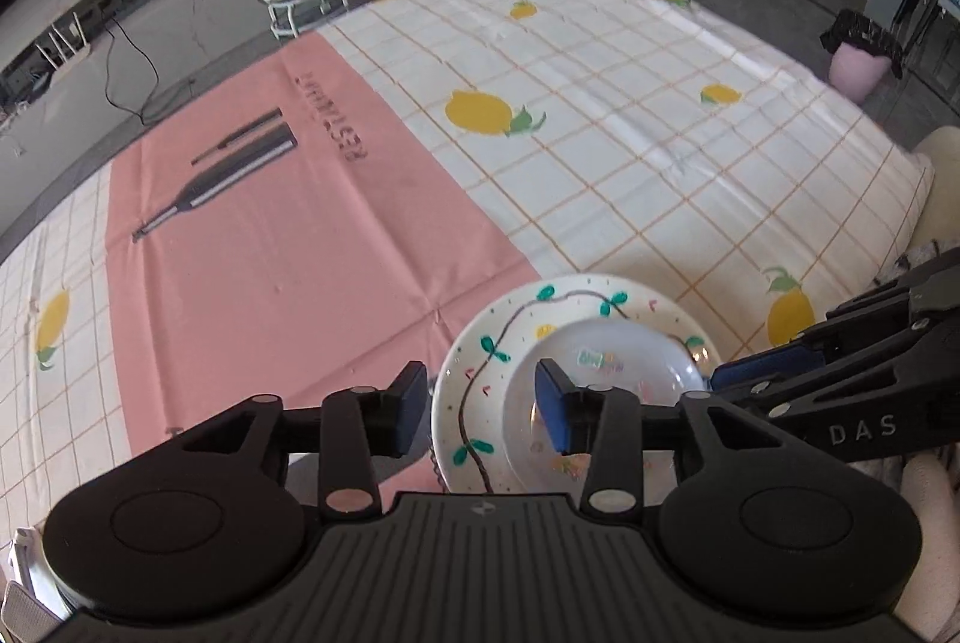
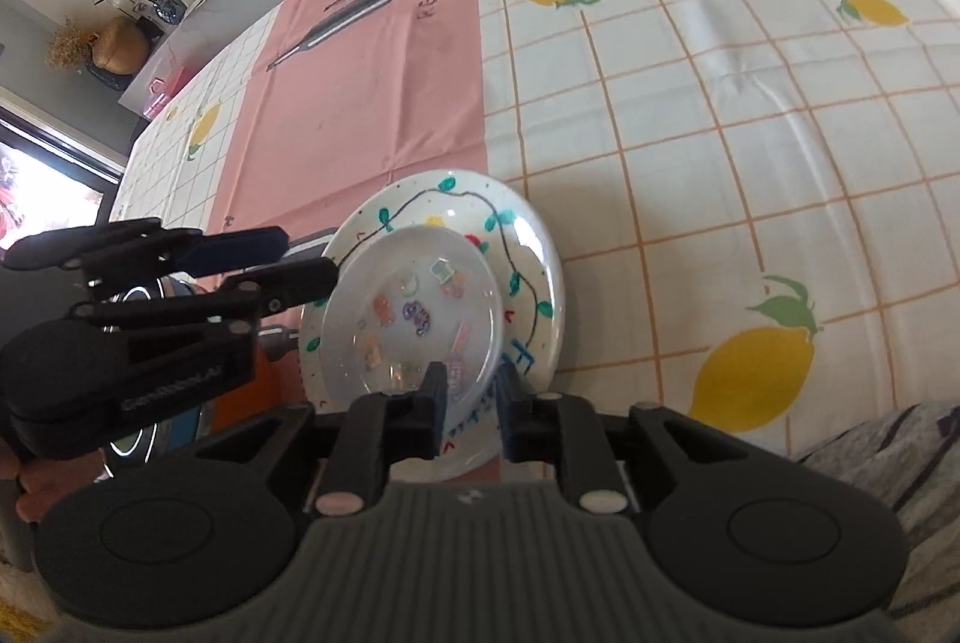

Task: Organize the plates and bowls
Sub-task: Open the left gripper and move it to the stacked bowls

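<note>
Round glossy plates (image 2: 474,247) (stacked) on cloth (image 2: 720,115)

Two hand-held black tongs with blue finger pads meet low over the surface, approaching from opposite sides. The left tongs (image 1: 483,406) point forward with their fingers spread well apart, a wide gap between the pads; one blue pad (image 1: 552,406) shows its inner face. In the right wrist view they enter from the left edge, fingers stacked one above the other. The right tongs (image 2: 471,412) have their fingers drawn close together, leaving a narrow gap. In the left wrist view they reach in from the right edge, angled downward and leftward.
</note>
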Motion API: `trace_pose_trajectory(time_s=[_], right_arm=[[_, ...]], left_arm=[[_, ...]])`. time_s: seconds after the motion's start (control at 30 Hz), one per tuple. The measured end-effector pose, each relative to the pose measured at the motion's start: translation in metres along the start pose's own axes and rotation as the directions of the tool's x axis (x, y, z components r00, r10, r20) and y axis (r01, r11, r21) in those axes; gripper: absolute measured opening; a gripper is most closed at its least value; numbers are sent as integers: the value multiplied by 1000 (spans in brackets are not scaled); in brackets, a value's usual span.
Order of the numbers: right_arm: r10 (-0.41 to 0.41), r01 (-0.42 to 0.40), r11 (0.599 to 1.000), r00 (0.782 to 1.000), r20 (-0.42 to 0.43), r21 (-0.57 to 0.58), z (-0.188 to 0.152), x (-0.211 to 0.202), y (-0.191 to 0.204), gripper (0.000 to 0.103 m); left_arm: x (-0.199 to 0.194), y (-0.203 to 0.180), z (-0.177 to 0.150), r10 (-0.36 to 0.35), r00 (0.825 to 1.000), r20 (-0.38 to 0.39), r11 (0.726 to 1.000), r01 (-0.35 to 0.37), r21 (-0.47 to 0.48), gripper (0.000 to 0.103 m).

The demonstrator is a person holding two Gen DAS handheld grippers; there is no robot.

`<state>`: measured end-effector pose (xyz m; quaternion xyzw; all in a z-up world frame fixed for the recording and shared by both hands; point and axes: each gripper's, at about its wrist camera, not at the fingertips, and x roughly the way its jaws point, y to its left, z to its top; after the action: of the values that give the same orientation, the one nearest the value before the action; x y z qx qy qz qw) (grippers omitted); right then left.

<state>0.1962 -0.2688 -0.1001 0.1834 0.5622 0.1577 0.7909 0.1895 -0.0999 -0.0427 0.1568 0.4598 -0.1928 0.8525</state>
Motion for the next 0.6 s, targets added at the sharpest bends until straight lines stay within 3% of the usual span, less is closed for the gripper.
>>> trace_pose_trajectory(time_s=[0.03, 0.1, 0.27, 0.43, 0.6], right_arm=[[-17, 17, 1000, 1000, 17, -16, 0, -4, 4, 41], [-63, 67, 996, 997, 54, -66, -1, -13, 15, 47], [-157, 185, 969, 973, 170, -163, -6, -34, 49, 62], [-89, 137, 965, 973, 211, -222, -10, -46, 88, 66], [4, 32, 973, 988, 154, -228, -9, -29, 121, 66]], left_arm=[[-11, 3, 0, 8, 999, 42, 1000, -7, -20, 54], [-33, 10, -1, 34, 994, 101, 998, -29, -54, 58], [-79, 28, -18, 147, 977, 153, 983, -127, -132, 65], [-95, 56, -48, 218, 968, 120, 947, -180, -265, 66], [-82, 87, -76, 168, 985, 44, 917, -140, -373, 66]])
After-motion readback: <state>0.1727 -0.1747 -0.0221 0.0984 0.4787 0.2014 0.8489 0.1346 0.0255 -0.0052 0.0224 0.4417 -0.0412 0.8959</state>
